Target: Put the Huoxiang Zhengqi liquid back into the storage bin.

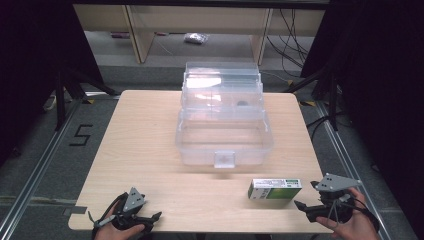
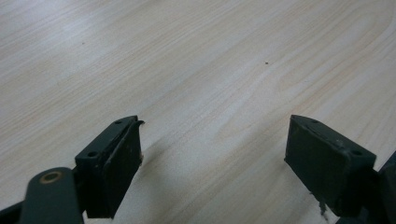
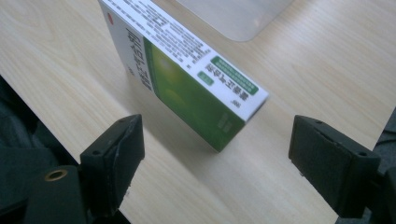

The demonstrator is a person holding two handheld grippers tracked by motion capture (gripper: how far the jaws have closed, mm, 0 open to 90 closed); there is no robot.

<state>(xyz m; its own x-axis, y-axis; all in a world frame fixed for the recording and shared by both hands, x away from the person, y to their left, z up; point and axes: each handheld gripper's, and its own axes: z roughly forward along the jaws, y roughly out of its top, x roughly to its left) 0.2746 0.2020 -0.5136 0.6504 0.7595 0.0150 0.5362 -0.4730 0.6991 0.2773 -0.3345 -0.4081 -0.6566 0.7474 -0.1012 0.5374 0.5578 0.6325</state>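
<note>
Your right gripper (image 3: pixel 215 154) has its jaws spread wide with nothing in them, and the green and white box (image 3: pixel 187 79) sits just ahead of the gap, lying flat on the worktop (image 3: pixel 303 84) with one short end corner poking toward you. In the high view it's just to the left of that gripper, near the front edge.

It looks like a thin cardboard medicine carton, so I'd guess it's very light and a bit crushable. The walls will probably cave if you clamp hard on the broad faces. The printing looks glossy, so it might slide some. I'd take it across the two long narrow sides, near the middle, where the folded edges are stiffest.

Your left gripper (image 2: pixel 212 149) is also wide open, empty, over bare wood. The clear plastic case (image 1: pixel 224 135) stands open farther out past both sets of jaws.
</note>
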